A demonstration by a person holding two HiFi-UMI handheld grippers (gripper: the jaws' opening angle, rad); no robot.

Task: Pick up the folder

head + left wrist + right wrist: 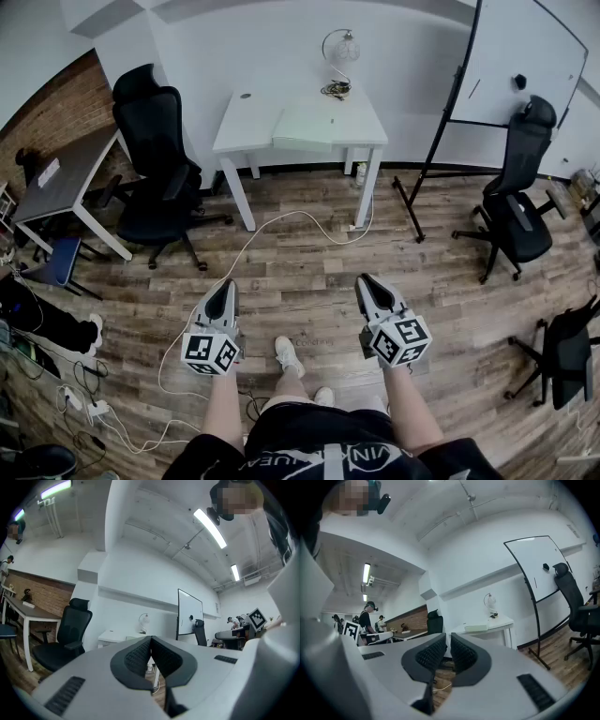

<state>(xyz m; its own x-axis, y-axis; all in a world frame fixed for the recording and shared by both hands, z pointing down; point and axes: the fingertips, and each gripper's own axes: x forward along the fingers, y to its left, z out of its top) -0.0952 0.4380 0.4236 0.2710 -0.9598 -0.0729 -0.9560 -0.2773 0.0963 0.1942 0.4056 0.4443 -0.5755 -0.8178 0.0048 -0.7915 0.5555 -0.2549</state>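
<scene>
A pale, flat folder [302, 127] lies on the white table [246, 117] across the room, near the table's front edge. The right gripper view shows the folder [476, 628] as a thin slab on the tabletop. Both grippers are held level at waist height, well short of the table. My left gripper [223, 287] is shut with nothing between its jaws, and the left gripper view shows its tips [151, 641] meeting. My right gripper [368, 281] is also shut and empty, its pads [448, 639] nearly touching.
A black office chair [155, 164] stands left of the table, and another chair [514, 202] is at the right by a whiteboard stand [441, 141]. A lamp [339, 56] sits at the table's back. A white cable [253, 248] trails over the wood floor. A grey desk [66, 178] is at far left.
</scene>
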